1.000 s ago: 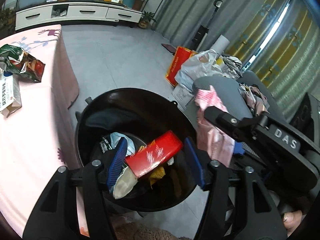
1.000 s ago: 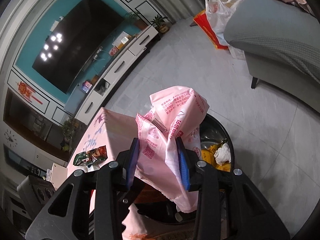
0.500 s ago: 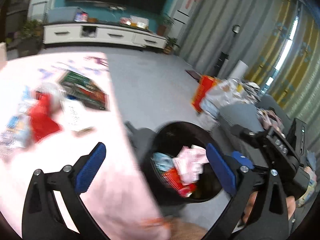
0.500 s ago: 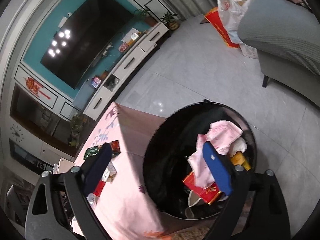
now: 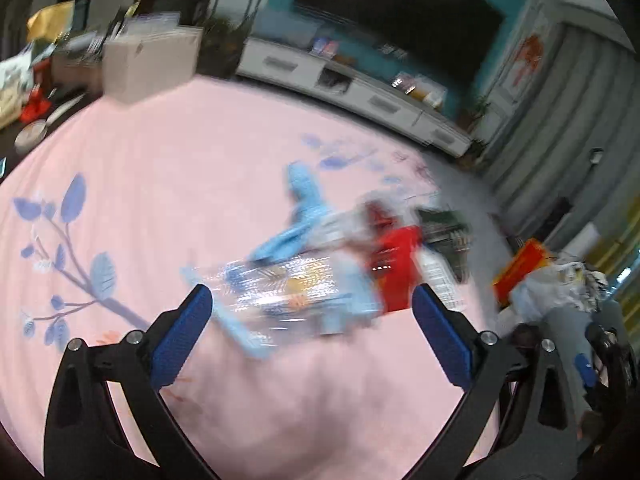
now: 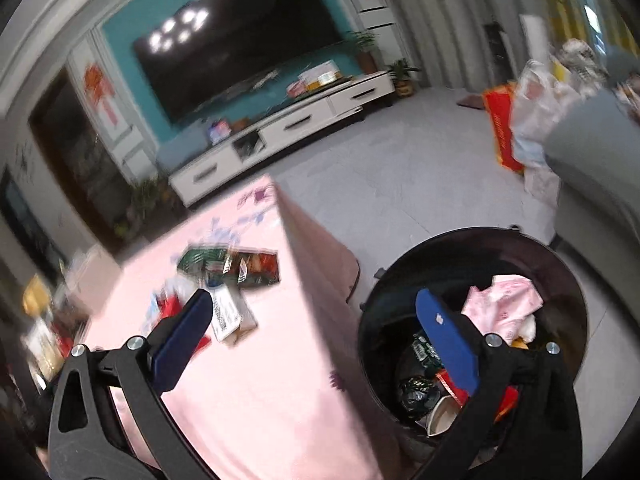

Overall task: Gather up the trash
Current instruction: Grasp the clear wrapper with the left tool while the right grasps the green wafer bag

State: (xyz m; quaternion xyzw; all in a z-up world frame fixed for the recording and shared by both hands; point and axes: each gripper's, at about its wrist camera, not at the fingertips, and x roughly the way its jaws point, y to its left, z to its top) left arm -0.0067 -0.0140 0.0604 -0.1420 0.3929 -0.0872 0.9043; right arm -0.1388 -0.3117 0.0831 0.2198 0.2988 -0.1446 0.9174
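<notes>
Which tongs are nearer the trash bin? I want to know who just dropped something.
Right. The right tongs hang open beside the trash bin, one finger over its rim; the left tongs are open over the table's wrappers.

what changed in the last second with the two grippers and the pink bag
The right gripper let go of the pink bag, which now lies in the black bin. The left gripper opened too, then swung from the bin to the table trash. The table's wrappers stayed put.
</notes>
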